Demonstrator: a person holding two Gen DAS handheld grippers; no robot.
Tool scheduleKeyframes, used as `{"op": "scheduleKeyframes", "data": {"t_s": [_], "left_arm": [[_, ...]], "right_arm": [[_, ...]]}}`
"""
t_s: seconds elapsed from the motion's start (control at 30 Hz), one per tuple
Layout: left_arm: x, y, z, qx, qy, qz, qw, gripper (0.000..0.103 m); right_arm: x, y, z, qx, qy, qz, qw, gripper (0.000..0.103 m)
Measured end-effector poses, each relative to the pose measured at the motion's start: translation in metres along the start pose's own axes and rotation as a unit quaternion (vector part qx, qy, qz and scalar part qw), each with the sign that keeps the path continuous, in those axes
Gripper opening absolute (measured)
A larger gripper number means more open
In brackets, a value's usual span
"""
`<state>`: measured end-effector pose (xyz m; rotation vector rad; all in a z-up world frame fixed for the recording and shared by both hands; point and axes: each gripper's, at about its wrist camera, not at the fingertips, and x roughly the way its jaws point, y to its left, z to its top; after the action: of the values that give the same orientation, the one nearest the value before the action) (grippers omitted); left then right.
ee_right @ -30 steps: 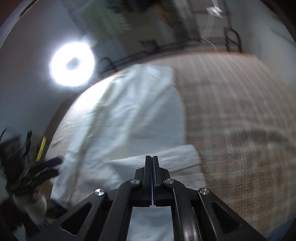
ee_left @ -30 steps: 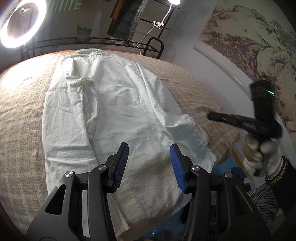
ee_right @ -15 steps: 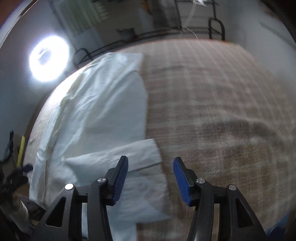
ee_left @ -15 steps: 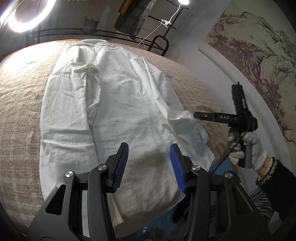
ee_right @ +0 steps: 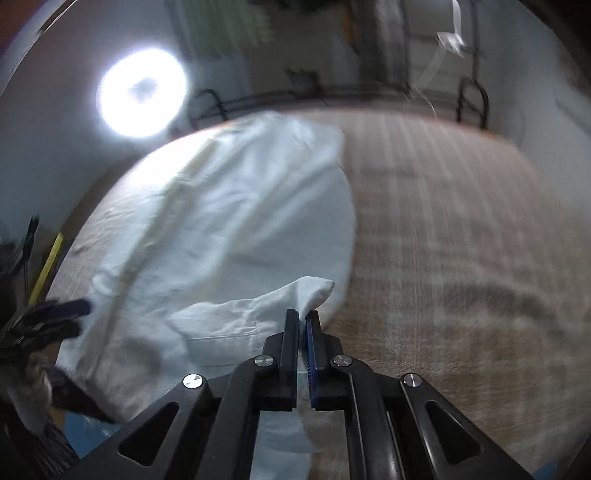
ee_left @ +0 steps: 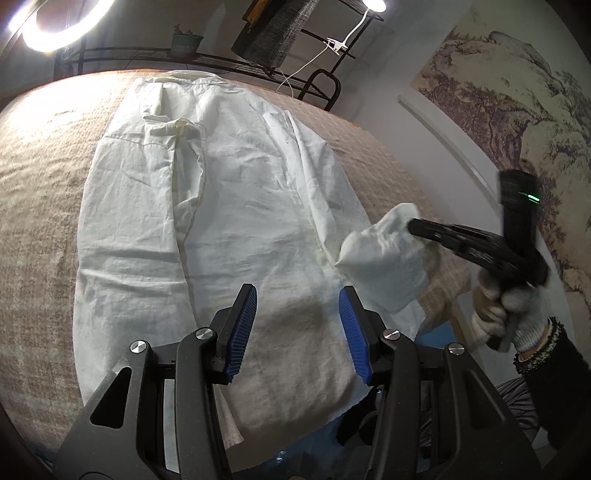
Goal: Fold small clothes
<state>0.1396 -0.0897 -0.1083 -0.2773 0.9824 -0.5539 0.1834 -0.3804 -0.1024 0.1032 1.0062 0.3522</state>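
Surface: bed (ee_left: 33, 206) with tan checked cover, fills most of both views; cover (ee_right: 461, 240) blurred in right wrist view
Background: ring light (ee_left: 55, 22) upper left, metal rack (ee_left: 229, 61) along far edge of bed, small plant pot (ee_left: 186, 38) on rack, dark cloth (ee_left: 277, 33) hanging top centre, clip lamp (ee_left: 373, 5) at top, landscape mural (ee_left: 517, 122) on wall at right
Shirt: white shirt (ee_left: 221, 221) spread flat lengthwise on bed, collar end at top of frame, hem at bottom edge under left gripper
Sleeve: cuff end (ee_left: 384, 254) lifted off bed at right centre, bunched, rest of sleeve trailing down to shirt body; same cuff (ee_right: 314, 295) at lower centre in right wrist view
Left gripper (ee_left: 297, 328): fingers apart, blue pads (ee_left: 242, 328) clear of cloth, nothing between them, above shirt hem
Right gripper (ee_right: 302, 332): fingers pinched together on cuff, cloth visible between pads
Hand: gloved hand (ee_left: 513, 310) on right gripper handle, lower right, dark sleeve cuff behind it
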Motion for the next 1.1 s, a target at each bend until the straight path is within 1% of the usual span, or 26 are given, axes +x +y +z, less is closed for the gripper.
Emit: {"op": "scheduleKeyframes", "data": {"t_s": [0.07,0.13,0.17,0.2,0.23,0.27,0.3,0.37,0.43,0.47,0.53,0.57,0.6,0.63,0.7,0.73,0.8,0.87,0.9,0.93,0.97,1.0,1.03,1.07,1.1], "left_arm": [[-0.001,0.004,-0.001,-0.018,0.000,-0.011,0.9998,0.047],[-0.003,0.008,-0.003,-0.040,0.001,-0.025,0.9989,0.047],[-0.004,0.009,-0.003,-0.049,0.001,-0.031,0.9983,0.047],[-0.005,0.011,-0.004,-0.058,-0.001,-0.035,0.9977,0.047],[-0.007,0.013,-0.005,-0.069,-0.002,-0.042,0.9968,0.047],[-0.008,0.014,-0.006,-0.076,-0.002,-0.046,0.9961,0.047],[-0.009,0.015,-0.009,-0.084,0.000,-0.054,0.9949,0.047],[-0.009,0.014,-0.014,-0.095,0.004,-0.064,0.9934,0.047],[-0.007,0.011,-0.020,-0.098,0.011,-0.071,0.9926,0.047],[-0.004,0.006,-0.024,-0.094,0.018,-0.075,0.9926,0.047],[0.000,-0.002,-0.029,-0.079,0.025,-0.072,0.9939,0.047],[0.004,-0.009,-0.033,-0.061,0.029,-0.059,0.9960,0.047],[0.007,-0.013,-0.036,-0.049,0.032,-0.050,0.9970,0.047],[0.011,-0.017,-0.038,-0.039,0.038,-0.045,0.9975,0.047],[0.019,-0.022,-0.044,-0.025,0.051,-0.032,0.9979,0.047],[0.022,-0.022,-0.046,-0.025,0.053,-0.030,0.9978,0.047],[0.027,-0.021,-0.049,-0.032,0.060,-0.035,0.9971,0.047],[0.032,-0.020,-0.050,-0.029,0.067,-0.035,0.9967,0.047],[0.034,-0.020,-0.051,-0.025,0.070,-0.033,0.9967,0.047],[0.036,-0.020,-0.052,-0.022,0.072,-0.031,0.9966,0.038],[0.039,-0.019,-0.053,-0.022,0.077,-0.031,0.9963,0.030],[0.042,-0.018,-0.054,-0.024,0.085,-0.033,0.9956,0.015],[0.044,-0.017,-0.054,-0.027,0.089,-0.036,0.9951,0.005],[0.046,-0.016,-0.055,-0.030,0.090,-0.040,0.9947,0.005],[0.046,-0.017,-0.055,-0.030,0.089,-0.043,0.9947,0.002]], "right_arm": [[-0.016,0.020,-0.001,-0.030,-0.014,0.025,0.999,0.001],[-0.028,0.045,-0.006,-0.058,-0.017,0.073,0.996,0.002],[-0.030,0.057,-0.009,-0.074,-0.012,0.087,0.993,0.007],[-0.032,0.071,-0.014,-0.098,0.000,0.110,0.989,0.009],[-0.033,0.080,-0.018,-0.116,0.011,0.125,0.985,0.027],[-0.035,0.089,-0.023,-0.135,0.021,0.148,0.980,0.037],[-0.038,0.096,-0.026,-0.151,0.022,0.161,0.975,0.039],[-0.042,0.096,-0.027,-0.157,0.020,0.172,0.972,0.039],[-0.038,0.080,-0.021,-0.128,0.015,0.160,0.979,0.041],[-0.034,0.067,-0.017,-0.100,0.013,0.156,0.983,0.041],[-0.023,0.036,-0.006,-0.031,0.013,0.117,0.993,0.045],[-0.015,0.019,0.000,0.002,0.017,0.093,0.996,0.046],[-0.004,0.002,0.006,0.036,0.024,0.066,0.997,0.046],[0.005,-0.011,0.011,0.059,0.030,0.052,0.996,0.046],[0.025,-0.038,0.020,0.110,0.043,0.057,0.991,0.046],[0.033,-0.045,0.024,0.126,0.048,0.057,0.989,0.046],[0.050,-0.055,0.032,0.144,0.056,0.059,0.986,0.046],[0.063,-0.058,0.038,0.147,0.064,0.058,0.985,0.045],[0.070,-0.056,0.041,0.145,0.069,0.058,0.985,0.043],[0.075,-0.056,0.042,0.144,0.074,0.058,0.985,0.035],[0.080,-0.057,0.044,0.144,0.078,0.061,0.985,0.025],[0.083,-0.057,0.044,0.147,0.081,0.066,0.984,0.017],[0.087,-0.057,0.045,0.146,0.081,0.068,0.984,0.003],[0.088,-0.056,0.047,0.142,0.080,0.064,0.985,0.000],[0.084,-0.053,0.048,0.131,0.072,0.049,0.988,0.000]]}}
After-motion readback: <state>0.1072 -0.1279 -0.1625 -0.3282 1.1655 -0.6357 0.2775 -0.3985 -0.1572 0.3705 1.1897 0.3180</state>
